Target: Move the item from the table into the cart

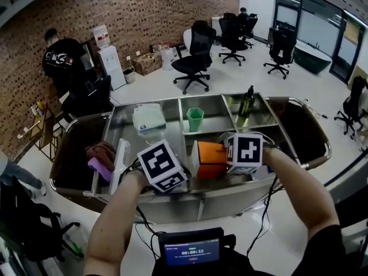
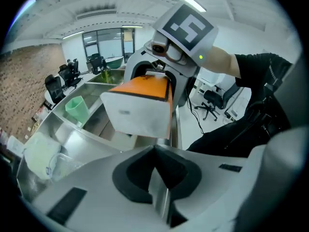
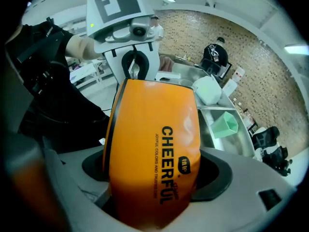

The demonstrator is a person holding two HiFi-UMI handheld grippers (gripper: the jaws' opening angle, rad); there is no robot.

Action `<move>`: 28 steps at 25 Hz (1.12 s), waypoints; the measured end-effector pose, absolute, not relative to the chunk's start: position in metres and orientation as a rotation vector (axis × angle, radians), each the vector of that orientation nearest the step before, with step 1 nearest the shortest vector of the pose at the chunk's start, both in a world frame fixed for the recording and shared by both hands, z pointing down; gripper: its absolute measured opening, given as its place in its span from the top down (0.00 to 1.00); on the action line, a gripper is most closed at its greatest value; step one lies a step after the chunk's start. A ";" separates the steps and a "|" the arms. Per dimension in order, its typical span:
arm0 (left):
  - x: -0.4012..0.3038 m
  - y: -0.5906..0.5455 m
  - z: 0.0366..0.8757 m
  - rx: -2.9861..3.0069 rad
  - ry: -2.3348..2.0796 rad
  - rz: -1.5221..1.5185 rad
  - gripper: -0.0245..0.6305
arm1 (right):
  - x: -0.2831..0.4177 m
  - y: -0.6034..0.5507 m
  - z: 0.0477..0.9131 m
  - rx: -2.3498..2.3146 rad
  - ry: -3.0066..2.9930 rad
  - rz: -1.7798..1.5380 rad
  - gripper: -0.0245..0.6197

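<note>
1. Head view: one orange box [image 1: 211,158] over the cart [image 1: 230,197]; inside, one green cup [image 1: 195,118], one bottle [image 1: 246,101].
2. Left gripper view: my left gripper [image 2: 161,197] is closed (nothing pinched).
3. Right gripper view: my right gripper [image 3: 154,197] clamps the orange box.

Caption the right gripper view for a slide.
Right gripper holds an orange box at the steel cart, facing the shut left gripper.

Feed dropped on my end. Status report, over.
Right gripper shut on orange box, over the cart, middle section. Left gripper shut, empty. Green cup farther back; nothing seen in the way.
</note>
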State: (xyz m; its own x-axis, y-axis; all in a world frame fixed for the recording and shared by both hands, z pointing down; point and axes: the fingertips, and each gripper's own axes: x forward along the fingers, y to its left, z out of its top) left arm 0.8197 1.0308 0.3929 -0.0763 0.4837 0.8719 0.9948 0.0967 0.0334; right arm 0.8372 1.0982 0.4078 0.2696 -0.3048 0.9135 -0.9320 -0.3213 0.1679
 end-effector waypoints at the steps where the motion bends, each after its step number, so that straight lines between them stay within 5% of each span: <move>1: 0.822 1.031 0.394 -1.486 -1.646 -0.912 0.96 | 0.835 1.096 0.413 1.771 -1.147 1.050 0.29; 28: 0.840 1.019 0.406 -1.514 -1.629 -0.905 0.96 | 0.863 1.094 0.468 1.660 -1.087 1.039 0.28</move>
State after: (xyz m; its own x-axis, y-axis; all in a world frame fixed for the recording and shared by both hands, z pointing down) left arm 0.8403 1.0194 0.4055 -0.0467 0.4895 0.8707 0.9979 0.0617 0.0189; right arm 0.8634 1.0945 0.4681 0.2699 -0.2189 0.9377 -0.9466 -0.2388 0.2168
